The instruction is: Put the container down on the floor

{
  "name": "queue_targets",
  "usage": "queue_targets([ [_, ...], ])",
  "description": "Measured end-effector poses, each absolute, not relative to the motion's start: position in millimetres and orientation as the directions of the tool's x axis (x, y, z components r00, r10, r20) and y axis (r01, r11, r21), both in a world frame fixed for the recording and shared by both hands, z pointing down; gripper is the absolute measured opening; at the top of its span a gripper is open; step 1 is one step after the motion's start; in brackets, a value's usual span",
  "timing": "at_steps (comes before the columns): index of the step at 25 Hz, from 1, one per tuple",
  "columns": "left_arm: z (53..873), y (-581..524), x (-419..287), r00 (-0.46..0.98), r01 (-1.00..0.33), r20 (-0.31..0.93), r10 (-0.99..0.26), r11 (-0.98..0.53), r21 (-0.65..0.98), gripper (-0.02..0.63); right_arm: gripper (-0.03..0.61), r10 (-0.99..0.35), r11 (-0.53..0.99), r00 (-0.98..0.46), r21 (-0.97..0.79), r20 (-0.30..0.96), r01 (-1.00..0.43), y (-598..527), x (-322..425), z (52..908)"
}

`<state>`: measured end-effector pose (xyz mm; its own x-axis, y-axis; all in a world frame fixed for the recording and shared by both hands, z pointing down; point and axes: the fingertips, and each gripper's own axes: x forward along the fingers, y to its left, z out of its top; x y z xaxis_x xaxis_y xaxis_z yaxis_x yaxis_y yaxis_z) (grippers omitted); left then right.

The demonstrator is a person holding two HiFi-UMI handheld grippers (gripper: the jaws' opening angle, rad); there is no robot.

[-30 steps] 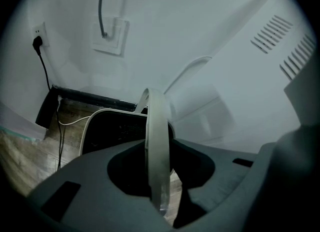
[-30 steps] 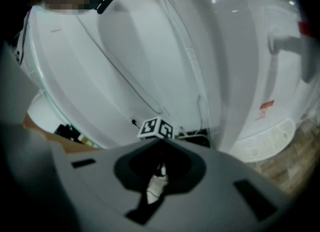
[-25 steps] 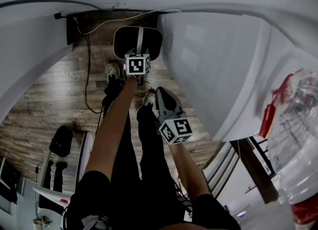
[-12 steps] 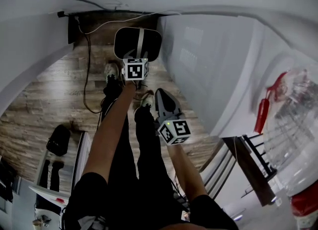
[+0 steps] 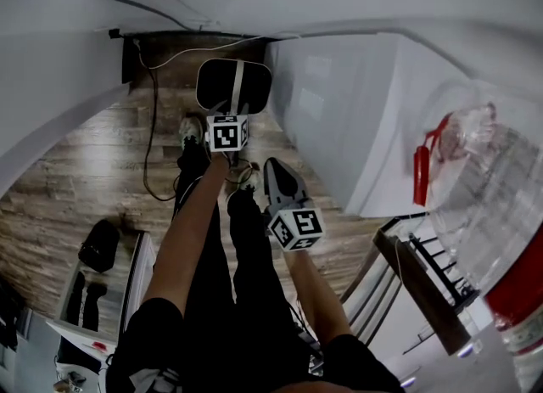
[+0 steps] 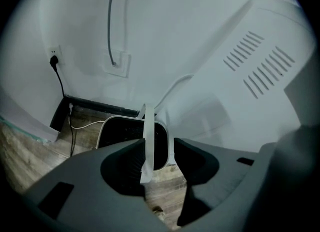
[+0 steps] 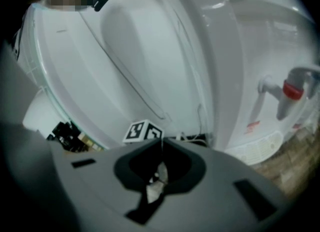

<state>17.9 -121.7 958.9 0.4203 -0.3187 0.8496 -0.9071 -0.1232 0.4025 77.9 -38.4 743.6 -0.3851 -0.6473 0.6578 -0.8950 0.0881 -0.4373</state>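
Handle [image 6: 148, 131] of the container [image 6: 120, 136] stands upright, edge-on, between the left gripper's [image 6: 157, 148] parted jaws, leaning on one and not pinched. Right gripper [image 7: 161, 148] is closed on nothing and hangs farther from the container. Beyond the left gripper, at upper middle of the head view, the container lies at or just above the wood floor [image 5: 85, 154] by the wall; I cannot tell which. The label [image 7: 252, 125] on the dispenser [image 7: 260, 75] is too blurred to read.

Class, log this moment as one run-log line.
left gripper: jaws apart around white strap handle | black white-rimmed container: looks set on wooden floor | right gripper: shut, empty
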Motion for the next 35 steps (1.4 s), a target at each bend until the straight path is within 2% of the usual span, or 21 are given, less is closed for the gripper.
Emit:
queue_targets([
  [6,925.7,-112.9,4.2,0.415,-0.902,0.826,-0.381,-0.053,0.429,0.202,0.034,-0.658,0.096,-0.380,-0.428,0.650,-0.899,-35.9,77.9,729.6],
  [11,880.1,-96.1,-14.2,0.407,-0.903,0.813,-0.415,-0.046,0.428,0.132,0.034,-0.645,0.081,-0.365,-0.415,0.671,-0.906,-24.5,74.1,705.5],
  [15,839.7,-94.3,-24.4,0.403,-0.904,0.792,-0.458,-0.063,0.423,0.034,0.034,-0.650,0.093,-0.366,-0.408,0.666,-0.908,-28.9,75.2,679.8],
  [25,660.0,-58.8,-15.2,0.475,-0.872,0.683,-0.555,-0.192,0.450,0.027,0.032,-0.656,0.110,-0.385,-0.422,0.649,-0.900,-8.9,94.4,586.3],
  [29,587.5,-37.0,-15.9,0.441,-0.894,0.663,-0.605,-0.233,0.382,0.027,0.032,-0.633,0.132,-0.410,-0.430,0.657,-0.893,8.9,102.3,553.9],
  [35,483.2,-9.1,-37.1,0.342,-0.936,0.579,-0.740,-0.217,0.276,0.028,0.032,-0.657,0.245,-0.441,-0.381,0.611,-0.892,16.0,109.8,501.1],
])
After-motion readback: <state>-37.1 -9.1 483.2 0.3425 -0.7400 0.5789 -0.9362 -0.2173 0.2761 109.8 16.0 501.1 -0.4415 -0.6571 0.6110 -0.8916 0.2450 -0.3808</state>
